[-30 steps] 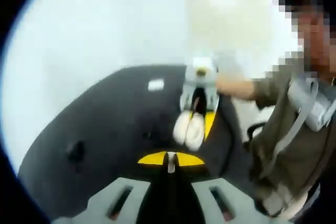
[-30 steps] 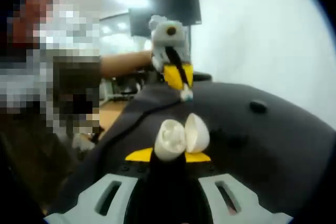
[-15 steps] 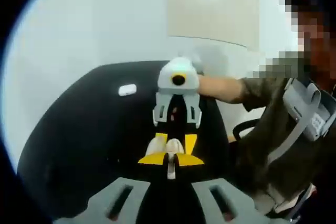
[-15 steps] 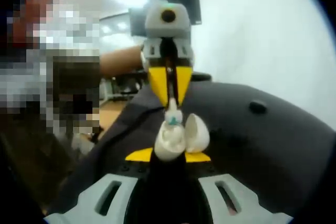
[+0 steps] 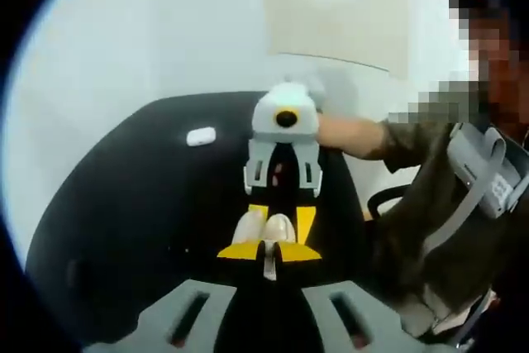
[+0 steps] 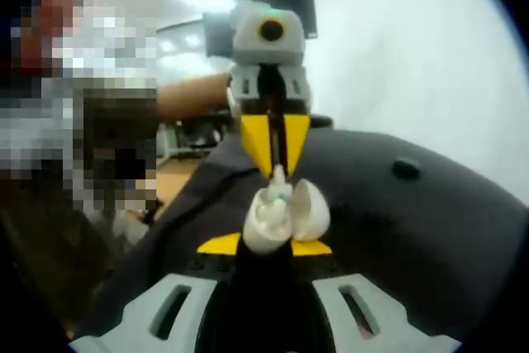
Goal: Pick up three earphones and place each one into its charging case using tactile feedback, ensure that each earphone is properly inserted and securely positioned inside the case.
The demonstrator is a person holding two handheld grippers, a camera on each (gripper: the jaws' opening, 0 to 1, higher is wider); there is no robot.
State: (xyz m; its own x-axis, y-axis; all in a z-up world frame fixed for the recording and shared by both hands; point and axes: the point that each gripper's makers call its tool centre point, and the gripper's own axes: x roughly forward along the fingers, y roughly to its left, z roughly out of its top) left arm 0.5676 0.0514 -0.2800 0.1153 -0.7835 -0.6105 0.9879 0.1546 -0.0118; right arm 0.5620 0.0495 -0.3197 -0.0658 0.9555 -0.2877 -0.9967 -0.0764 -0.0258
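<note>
— Left gripper, what has it got?
— Its yellow jaws are clamped on a white earphone, stem running up along them, tip at the open charging case.
— And the case?
— Pinched upright by the right gripper, lid open; the earphone comes from straight above the case, so the left does the inserting.
— Any lettering?
— None legible. Another white case lies on the black table, well beyond.
</note>
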